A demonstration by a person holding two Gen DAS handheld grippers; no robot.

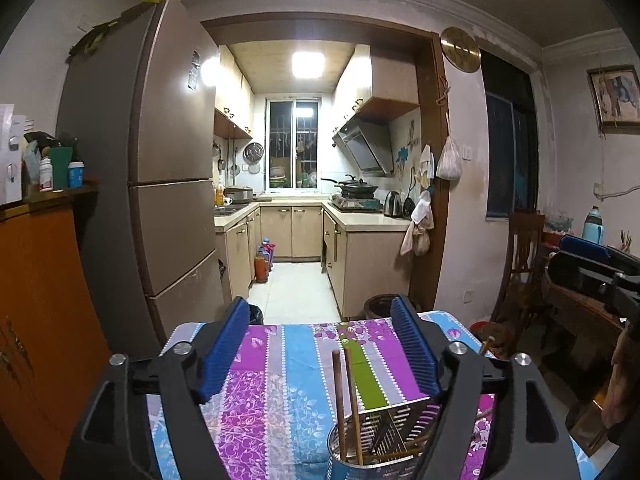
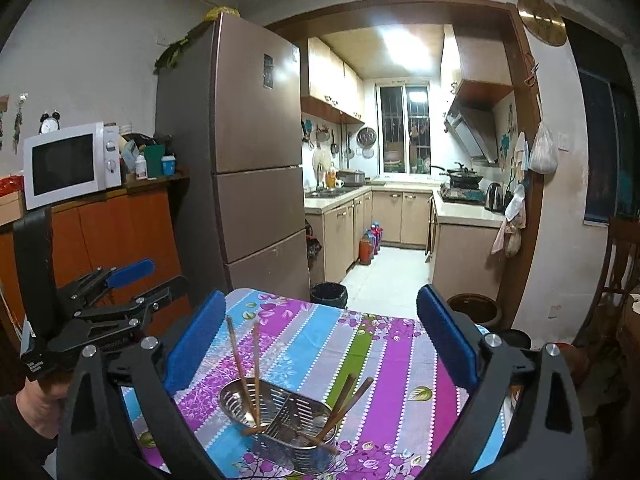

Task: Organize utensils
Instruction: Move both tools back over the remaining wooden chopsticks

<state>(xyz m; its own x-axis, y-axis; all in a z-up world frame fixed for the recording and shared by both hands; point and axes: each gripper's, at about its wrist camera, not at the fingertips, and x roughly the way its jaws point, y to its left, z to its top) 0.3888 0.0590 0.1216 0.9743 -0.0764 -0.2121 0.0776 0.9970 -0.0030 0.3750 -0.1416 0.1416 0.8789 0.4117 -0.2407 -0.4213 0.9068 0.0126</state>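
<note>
Chopsticks, four brown wooden sticks [image 2: 250, 376], lean steeply in the oval perforated steel holder [image 2: 280, 420], two in each compartment, on the striped floral tablecloth [image 2: 384, 360] near its front edge. Both the left gripper [image 1: 320, 352] and the right gripper [image 2: 324, 344] stand released, nothing between their blue pads. Likely risks: a finger passing low could catch a leaning stick and tip the light holder, or flick a stick onto the cloth.

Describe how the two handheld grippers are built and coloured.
Both match: the left gripper and right gripper have matte black frames with triangular cut-outs, silver round bolt heads at the pivots, and blue ribbed pads lining the jaws. The left one bears a small white-lettered label on its body. A dark sleeve shows behind it.
</note>
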